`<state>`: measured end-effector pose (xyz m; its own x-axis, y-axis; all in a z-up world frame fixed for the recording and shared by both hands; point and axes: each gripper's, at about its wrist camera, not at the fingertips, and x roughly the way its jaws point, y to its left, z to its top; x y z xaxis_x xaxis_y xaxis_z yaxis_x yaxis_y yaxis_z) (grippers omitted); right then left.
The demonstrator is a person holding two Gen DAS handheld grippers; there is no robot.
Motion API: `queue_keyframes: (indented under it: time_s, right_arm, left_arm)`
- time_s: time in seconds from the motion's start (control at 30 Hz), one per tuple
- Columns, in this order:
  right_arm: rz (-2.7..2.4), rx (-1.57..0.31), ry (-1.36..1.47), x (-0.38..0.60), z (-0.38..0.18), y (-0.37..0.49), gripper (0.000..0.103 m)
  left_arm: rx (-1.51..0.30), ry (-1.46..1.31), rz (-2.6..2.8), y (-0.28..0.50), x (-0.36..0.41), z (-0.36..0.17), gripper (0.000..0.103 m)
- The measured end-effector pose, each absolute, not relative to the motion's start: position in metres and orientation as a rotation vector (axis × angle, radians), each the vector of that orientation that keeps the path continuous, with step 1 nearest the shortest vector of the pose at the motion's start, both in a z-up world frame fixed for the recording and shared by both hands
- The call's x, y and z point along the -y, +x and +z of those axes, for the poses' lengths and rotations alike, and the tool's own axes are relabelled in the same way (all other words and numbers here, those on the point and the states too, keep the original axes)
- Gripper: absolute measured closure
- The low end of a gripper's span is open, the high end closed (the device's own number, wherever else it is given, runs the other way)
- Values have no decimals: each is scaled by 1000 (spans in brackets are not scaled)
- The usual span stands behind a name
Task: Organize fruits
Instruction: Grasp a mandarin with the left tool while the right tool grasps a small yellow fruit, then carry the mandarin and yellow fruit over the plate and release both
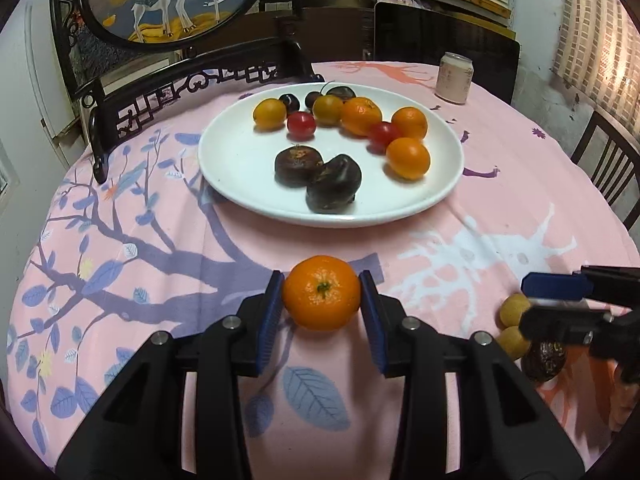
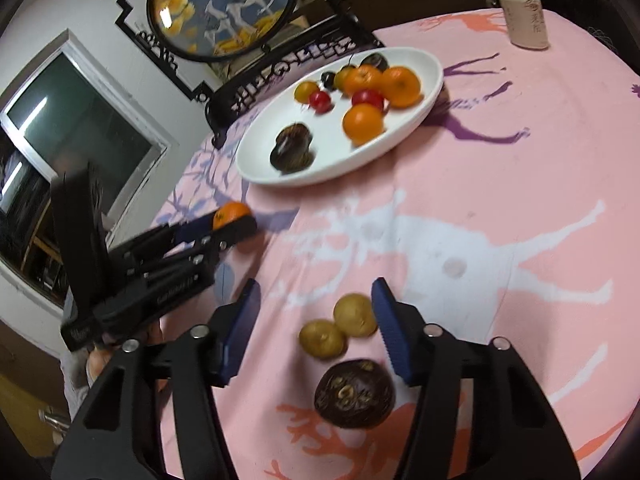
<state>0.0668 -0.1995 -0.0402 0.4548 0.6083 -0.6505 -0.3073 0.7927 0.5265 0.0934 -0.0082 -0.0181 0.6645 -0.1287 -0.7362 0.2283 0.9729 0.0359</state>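
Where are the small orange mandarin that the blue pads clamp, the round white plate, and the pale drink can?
Small orange mandarin (image 1: 322,292): left wrist view, its top by the stem.
Round white plate (image 1: 240,160): left wrist view, bare inner surface.
Pale drink can (image 2: 526,16): right wrist view, its side.

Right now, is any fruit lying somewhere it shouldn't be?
Yes: two yellowish fruits and a dark one lie on the tablecloth, off the white plate holding the rest. The left tongs grip an orange.
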Motion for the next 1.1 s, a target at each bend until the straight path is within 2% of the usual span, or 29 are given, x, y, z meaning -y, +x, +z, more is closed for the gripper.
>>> queue_keyframes:
  time_s: [0.1,0.27,0.53,0.7,0.8,0.9,1.1]
  right_arm:
    - [568,-950,387,206,-44,67,50]
    - [537,-987,379,208,-55,68,66]
    - [545,-981,361,204,-58,67,78]
    - [552,-976,348,202,-57,67,78]
    - [555,-972,354,203,-56,66,78]
    - [559,-927,379,209,-48,64,78]
    - [552,-806,432,221,-6,79,78]
  left_arm:
    - [-807,148,-208,89,12,-17,63]
    - [-789,172,-217,85,16,-16,59]
    - [-832,160,-203,96,12,-26,59]
    - [-884,113,-238,108,7,-36,57]
    - [-880,142,-247,104,13,-36,65]
    - [-872,114,-256,99,12,-31,66]
    - [-704,77,-268,84,6,27,66]
